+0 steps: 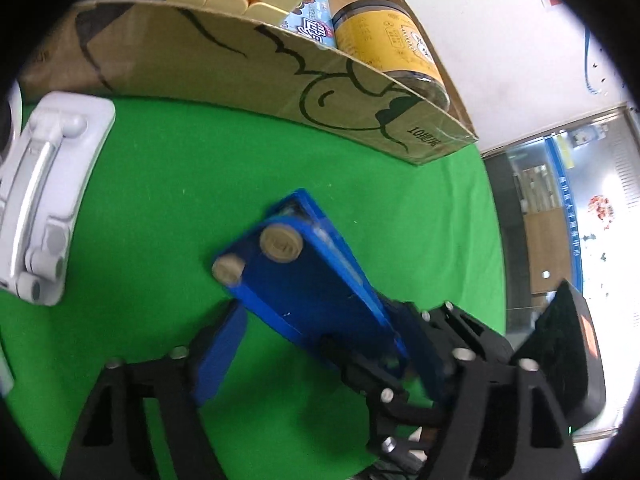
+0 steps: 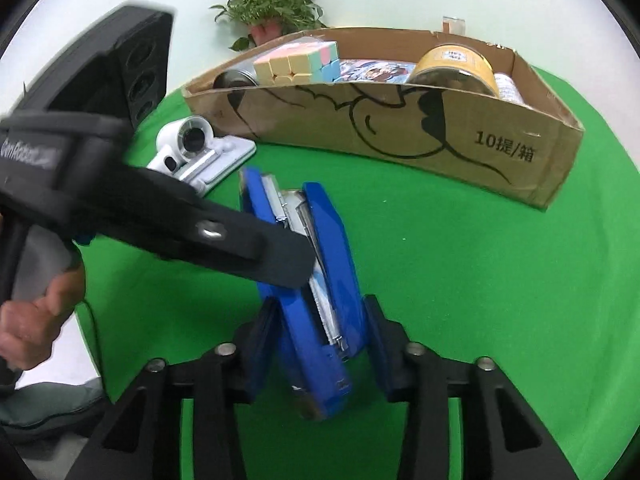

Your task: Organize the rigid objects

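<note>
a blue stapler (image 2: 316,280) stands on its edge over the green cloth (image 2: 480,280), its 2 halves a little apart so the metal staple channel shows between them. in the right wrist view it sits between the 2 blue pads of the right gripper (image 2: 320,344): the left pad lies against the stapler's side, while the right pad looks just beside it with a thin sliver of gap, so whether the tongs truly clamp it cannot be told. the left gripper (image 1: 320,344) reaches in from the left; in the right wrist view one black finger (image 2: 276,256) of it crosses the stapler's left side. in the left wrist view the stapler's blue underside with 2 round beige feet faces the camera; its right-hand finger is against the stapler, and its left blue pad (image 1: 218,356) stands clear of it over the cloth, so these tongs are apart. a hand (image 2: 36,320) grips the left tool's handle at the left edge.

beyond the stapler, far across the cloth, lies a long cardboard box (image 2: 420,136) with a black line drawing on its near wall. inside it are a pastel puzzle cube (image 2: 296,64), a yellow-labelled can (image 2: 460,68), a flat printed pack (image 2: 376,70) and a dark can (image 2: 234,78) at the left end. a white clip-on device (image 2: 196,152) with a round lens lies on the cloth just left of the stapler, near the box's left corner. a potted green plant (image 2: 272,12) stands behind the box.
</note>
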{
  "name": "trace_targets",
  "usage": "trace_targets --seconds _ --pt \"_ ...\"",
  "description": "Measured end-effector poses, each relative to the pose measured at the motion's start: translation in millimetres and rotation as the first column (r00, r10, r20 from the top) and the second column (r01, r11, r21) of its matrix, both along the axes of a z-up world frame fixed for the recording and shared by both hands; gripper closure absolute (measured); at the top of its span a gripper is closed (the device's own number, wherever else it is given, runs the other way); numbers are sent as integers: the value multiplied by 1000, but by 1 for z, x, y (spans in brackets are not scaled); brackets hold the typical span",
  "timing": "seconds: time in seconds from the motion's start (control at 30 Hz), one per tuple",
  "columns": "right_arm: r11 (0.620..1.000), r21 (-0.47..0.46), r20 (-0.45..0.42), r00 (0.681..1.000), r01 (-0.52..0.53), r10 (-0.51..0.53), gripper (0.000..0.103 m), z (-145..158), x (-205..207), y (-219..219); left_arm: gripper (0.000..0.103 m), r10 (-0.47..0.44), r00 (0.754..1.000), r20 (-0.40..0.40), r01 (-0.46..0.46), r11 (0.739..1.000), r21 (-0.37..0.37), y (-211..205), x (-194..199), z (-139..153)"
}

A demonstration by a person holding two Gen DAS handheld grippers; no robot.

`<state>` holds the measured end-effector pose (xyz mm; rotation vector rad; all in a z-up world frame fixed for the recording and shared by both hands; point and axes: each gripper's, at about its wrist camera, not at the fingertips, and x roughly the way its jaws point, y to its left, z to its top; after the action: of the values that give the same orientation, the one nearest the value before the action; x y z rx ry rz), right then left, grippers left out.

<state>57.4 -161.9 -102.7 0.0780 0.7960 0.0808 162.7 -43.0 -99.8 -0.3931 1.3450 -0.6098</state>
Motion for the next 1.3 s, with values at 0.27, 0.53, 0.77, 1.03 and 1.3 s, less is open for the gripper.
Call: trace_targets --seconds 0.27,0.53,0.77,1.03,1.3 --pt "965 -244 42 996 92 -84 69 1 -10 28 60 -36 999 -11 35 996 -77 -4 11 1" --pt "896 -397 53 979 200 -196 70 5 -9 18 72 -95 995 10 95 982 -164 -25 22 6" --pt "810 -550 59 977 201 -202 70 2 -2 41 40 -8 999 47 11 998 -67 12 6 17" --pt "878 -467 146 988 104 -40 34 16 -26 69 35 173 975 139 -188 976 109 90 -35 14" --pt "990 -125 95 994 69 -57 25 30 -32 30 35 140 983 115 -146 988 43 85 -53 13"
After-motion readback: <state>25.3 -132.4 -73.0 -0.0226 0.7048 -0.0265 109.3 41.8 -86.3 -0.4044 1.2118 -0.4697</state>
